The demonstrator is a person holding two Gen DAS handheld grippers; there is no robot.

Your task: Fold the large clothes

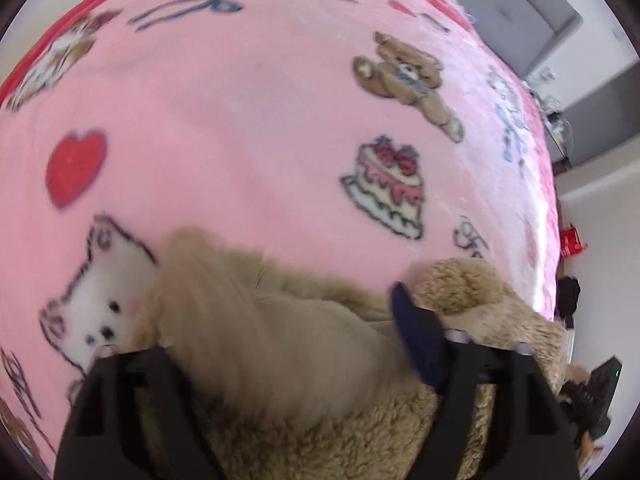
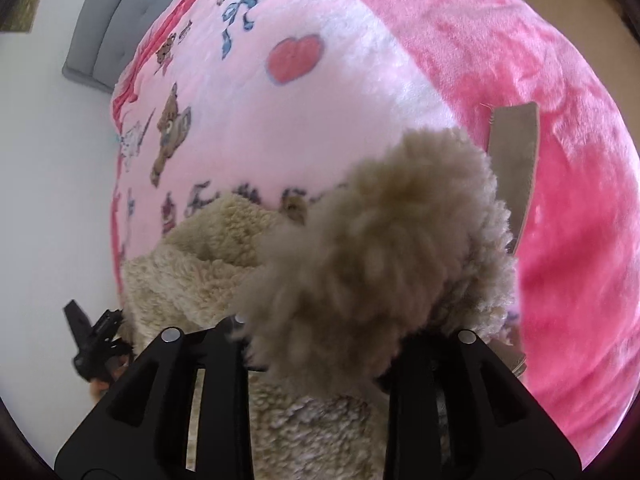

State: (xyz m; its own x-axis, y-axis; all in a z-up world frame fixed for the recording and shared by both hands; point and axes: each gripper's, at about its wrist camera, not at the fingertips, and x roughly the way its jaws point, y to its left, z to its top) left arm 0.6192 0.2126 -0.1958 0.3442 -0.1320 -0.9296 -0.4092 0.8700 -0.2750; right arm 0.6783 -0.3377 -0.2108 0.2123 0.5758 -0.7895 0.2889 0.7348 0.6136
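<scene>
Wide left fingers (image 1: 276,344) straddle the tan fleece garment (image 1: 280,360); right fingers (image 2: 316,344) surround its fluffy bunch (image 2: 380,248), grip unclear.

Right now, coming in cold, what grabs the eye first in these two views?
The pink printed blanket fills both views, its red heart at left and cake at centre-right in the left wrist view. At the bottom, a tan fleece garment bulges up between the right tool's fingers.
</scene>
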